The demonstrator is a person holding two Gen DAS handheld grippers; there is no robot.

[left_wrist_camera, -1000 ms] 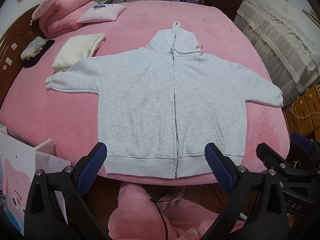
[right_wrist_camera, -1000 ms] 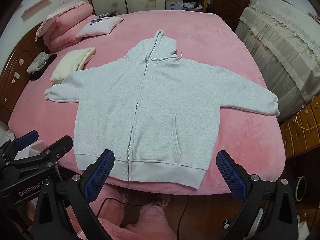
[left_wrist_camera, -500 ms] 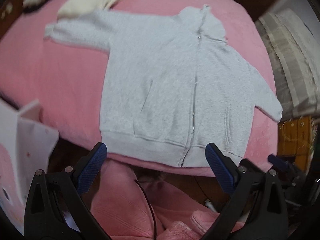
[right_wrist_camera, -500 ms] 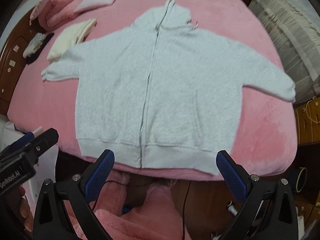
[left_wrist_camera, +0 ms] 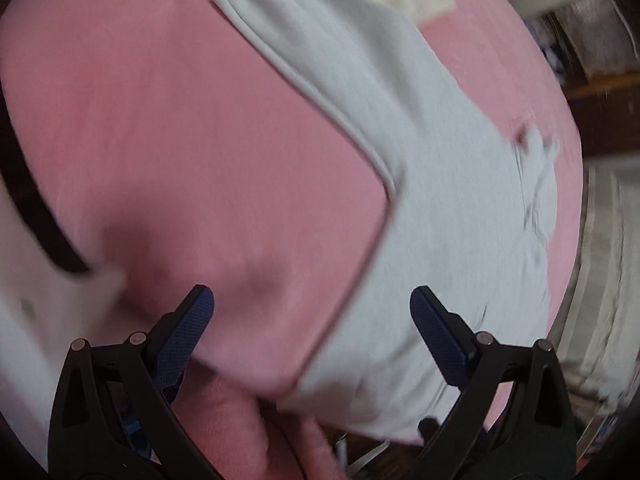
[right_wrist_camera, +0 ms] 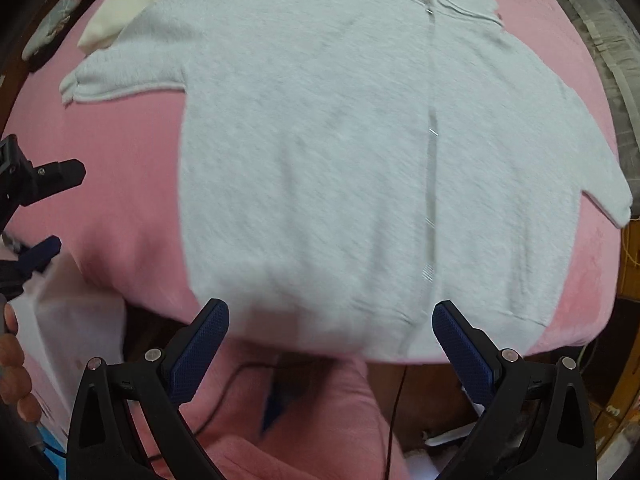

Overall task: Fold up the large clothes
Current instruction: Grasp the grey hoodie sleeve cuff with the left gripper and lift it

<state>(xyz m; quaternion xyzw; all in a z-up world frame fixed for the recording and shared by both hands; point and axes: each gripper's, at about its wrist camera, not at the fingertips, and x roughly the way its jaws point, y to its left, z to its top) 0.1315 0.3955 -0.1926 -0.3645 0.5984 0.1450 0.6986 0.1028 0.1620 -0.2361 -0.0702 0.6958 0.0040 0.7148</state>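
A light grey zip hoodie [right_wrist_camera: 340, 160] lies spread flat, front up, on the pink bed [right_wrist_camera: 132, 184], both sleeves out to the sides. In the right wrist view my right gripper [right_wrist_camera: 330, 326] hangs open just above the hoodie's bottom hem, left of the zip. The left wrist view is blurred: my left gripper [left_wrist_camera: 312, 312] is open over the bed's near edge, by the hoodie [left_wrist_camera: 440, 220] at its lower left corner and side seam. The left gripper's body [right_wrist_camera: 36, 184] also shows at the left edge of the right wrist view. Neither gripper holds anything.
A folded cream garment [right_wrist_camera: 148, 4] lies beside the hoodie's left sleeve. A person's pink-clad legs [right_wrist_camera: 280, 420] stand against the bed's near edge, and a hand [right_wrist_camera: 12, 376] shows at the far left. A white box [right_wrist_camera: 76, 328] sits low on the left; wooden drawers [right_wrist_camera: 628, 320] on the right.
Both grippers have dropped closer to the bed. The left one has swung left toward the hoodie's lower left corner; the right one has moved in over the bottom hem. Both stay open.
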